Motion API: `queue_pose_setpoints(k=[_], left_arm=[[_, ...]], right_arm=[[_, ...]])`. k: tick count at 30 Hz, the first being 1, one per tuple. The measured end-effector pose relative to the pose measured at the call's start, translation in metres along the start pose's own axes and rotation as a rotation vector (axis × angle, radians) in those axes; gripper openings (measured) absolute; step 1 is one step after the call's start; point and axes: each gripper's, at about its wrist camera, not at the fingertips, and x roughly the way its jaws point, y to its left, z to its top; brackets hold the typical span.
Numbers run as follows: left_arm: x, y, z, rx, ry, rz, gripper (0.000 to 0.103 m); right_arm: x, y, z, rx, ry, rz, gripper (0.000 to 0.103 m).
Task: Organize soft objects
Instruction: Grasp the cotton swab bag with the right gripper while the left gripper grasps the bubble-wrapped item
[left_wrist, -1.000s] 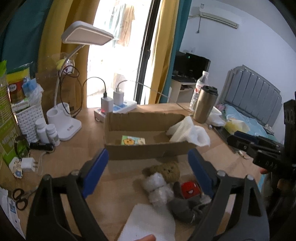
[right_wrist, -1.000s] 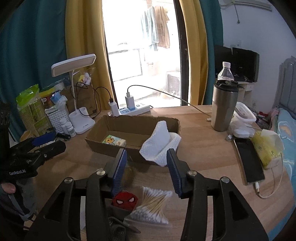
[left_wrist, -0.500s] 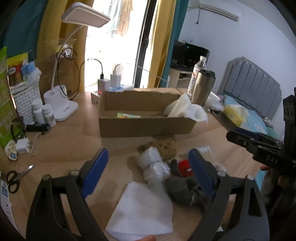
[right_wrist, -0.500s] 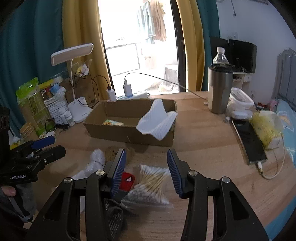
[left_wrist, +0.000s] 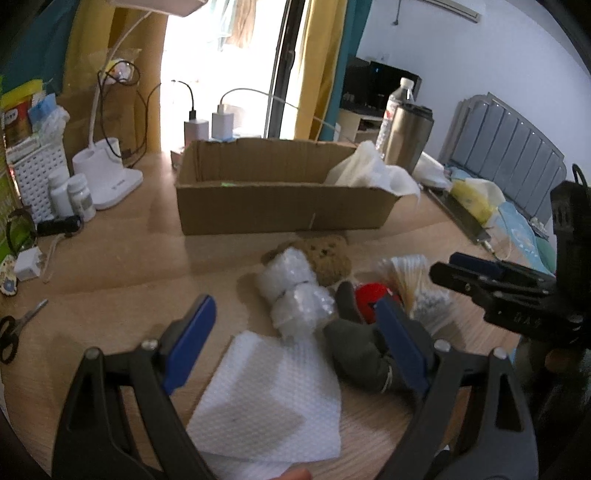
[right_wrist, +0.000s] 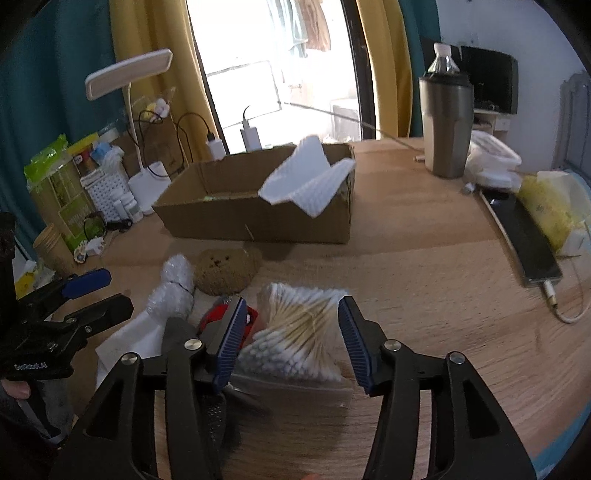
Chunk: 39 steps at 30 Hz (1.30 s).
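Between right gripper (right_wrist: 291, 338) fingers: cotton swab bag (right_wrist: 295, 332), swabs lengthwise | opening, unpressed | left gripper (left_wrist: 295, 336) wide

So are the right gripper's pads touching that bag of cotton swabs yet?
Apart. The right wrist view shows the right gripper with its jaws opening around the bag of cotton swabs, with clear gaps on both sides.
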Motion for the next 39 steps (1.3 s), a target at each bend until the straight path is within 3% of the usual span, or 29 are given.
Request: queue_pose_setpoints(k=[2,20,26,33,39], left_arm=[[0.005,-0.001,0.0,-0.002,0.011,0.003,0.09],[0.042,-0.001,0.013,-0.009,0.069,0.077,0.089],[0.054,-0.003,0.015,-0.004,0.09,0.067,0.087],[0.066,-0.004,0.014,0.0,0.139,0.059,0.06],[0.066,-0.003,0.013,0.007,0.155,0.045,0.05]], right_arm=[[0.007,-0.002,-0.001,-0.001,0.02,0.001,0.069],[0.036,-0.022,-0.002,0.008,0.101,0.035,0.069],[0.039,-0.025,-0.004,0.019,0.115,0.047,0.069],[0.042,-0.025,-0.003,0.015,0.135,0.051,0.068],[0.043,-0.023,-0.003,0.007,0.132,0.06,0.059]])
